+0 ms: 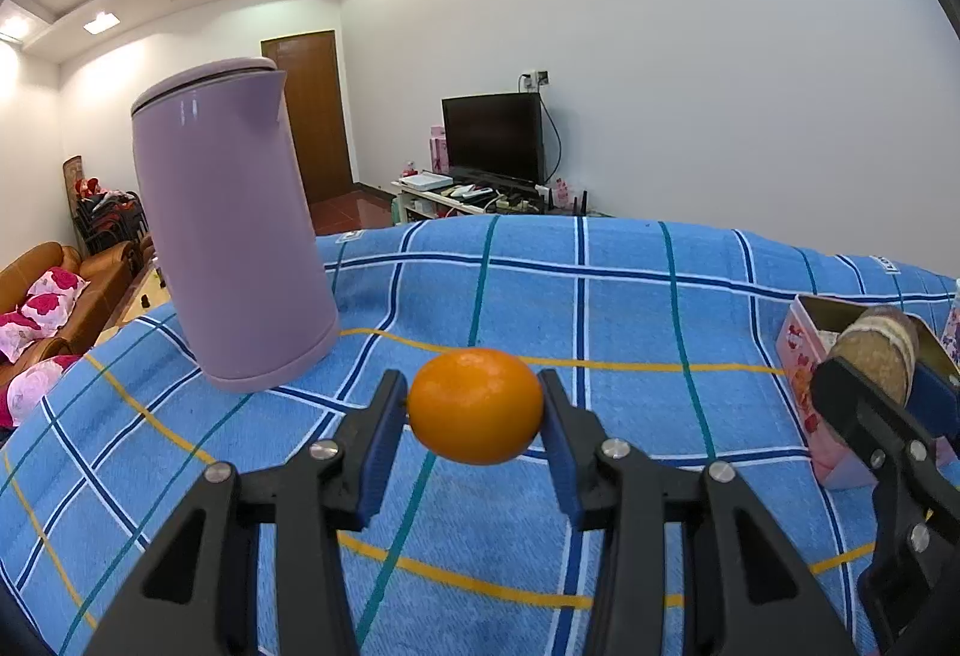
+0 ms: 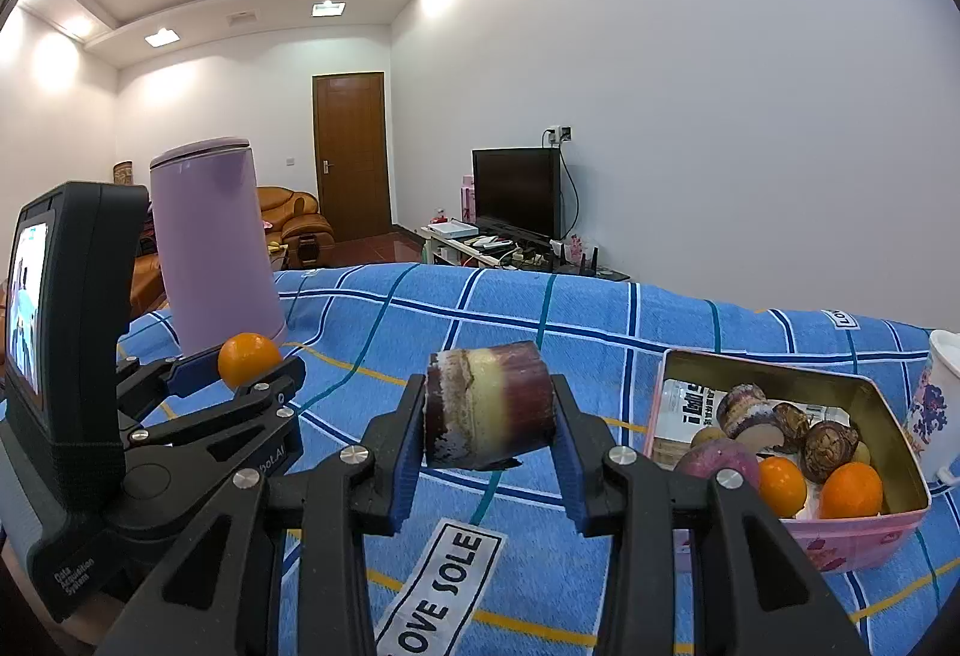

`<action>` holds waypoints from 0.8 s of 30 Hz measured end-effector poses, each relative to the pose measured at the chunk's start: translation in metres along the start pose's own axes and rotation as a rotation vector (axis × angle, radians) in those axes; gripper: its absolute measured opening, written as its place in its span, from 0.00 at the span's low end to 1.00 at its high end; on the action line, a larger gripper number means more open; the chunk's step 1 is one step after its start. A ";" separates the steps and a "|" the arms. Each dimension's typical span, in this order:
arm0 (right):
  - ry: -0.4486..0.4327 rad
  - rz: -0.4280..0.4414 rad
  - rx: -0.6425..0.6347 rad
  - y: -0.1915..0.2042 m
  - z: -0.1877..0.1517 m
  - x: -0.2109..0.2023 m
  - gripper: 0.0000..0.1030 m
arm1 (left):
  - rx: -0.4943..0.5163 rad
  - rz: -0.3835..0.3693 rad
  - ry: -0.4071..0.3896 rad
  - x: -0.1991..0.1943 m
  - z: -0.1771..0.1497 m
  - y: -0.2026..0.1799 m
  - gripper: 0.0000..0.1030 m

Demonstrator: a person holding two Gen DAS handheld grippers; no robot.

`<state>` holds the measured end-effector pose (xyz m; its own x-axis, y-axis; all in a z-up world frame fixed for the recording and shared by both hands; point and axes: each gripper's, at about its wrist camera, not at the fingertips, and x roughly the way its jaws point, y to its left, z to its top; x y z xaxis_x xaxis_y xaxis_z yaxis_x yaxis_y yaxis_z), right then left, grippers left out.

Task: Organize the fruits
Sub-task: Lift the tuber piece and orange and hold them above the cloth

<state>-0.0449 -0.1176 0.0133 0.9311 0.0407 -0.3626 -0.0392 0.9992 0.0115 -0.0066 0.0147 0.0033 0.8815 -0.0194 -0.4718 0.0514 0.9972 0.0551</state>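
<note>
Orange (image 1: 476, 404) fruit sits pinched in the left gripper (image 1: 474, 407) jaws above the blue cloth (image 1: 630, 308). Right gripper (image 2: 489, 410) jaws pinch a cane piece (image 2: 489, 404) beside the tin (image 2: 852, 527), which holds 2 oranges.

Orange mandarin (image 1: 476, 404), lilac kettle (image 1: 231, 236), blue plaid tablecloth (image 1: 630, 308), pink tin (image 2: 840, 536).

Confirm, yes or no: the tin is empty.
No, in the right wrist view the tin already holds two oranges and several brown and purple pieces.
</note>
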 end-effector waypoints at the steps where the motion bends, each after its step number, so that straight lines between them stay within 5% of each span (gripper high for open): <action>1: 0.000 -0.001 0.000 0.000 0.000 -0.001 0.39 | 0.000 0.000 0.000 0.000 0.000 0.000 0.44; 24: 0.008 0.000 0.014 -0.003 -0.001 -0.003 0.39 | 0.011 -0.005 -0.001 -0.005 -0.002 -0.005 0.44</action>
<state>-0.0482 -0.1210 0.0140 0.9281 0.0410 -0.3700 -0.0341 0.9991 0.0250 -0.0120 0.0103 0.0037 0.8818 -0.0245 -0.4710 0.0611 0.9962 0.0627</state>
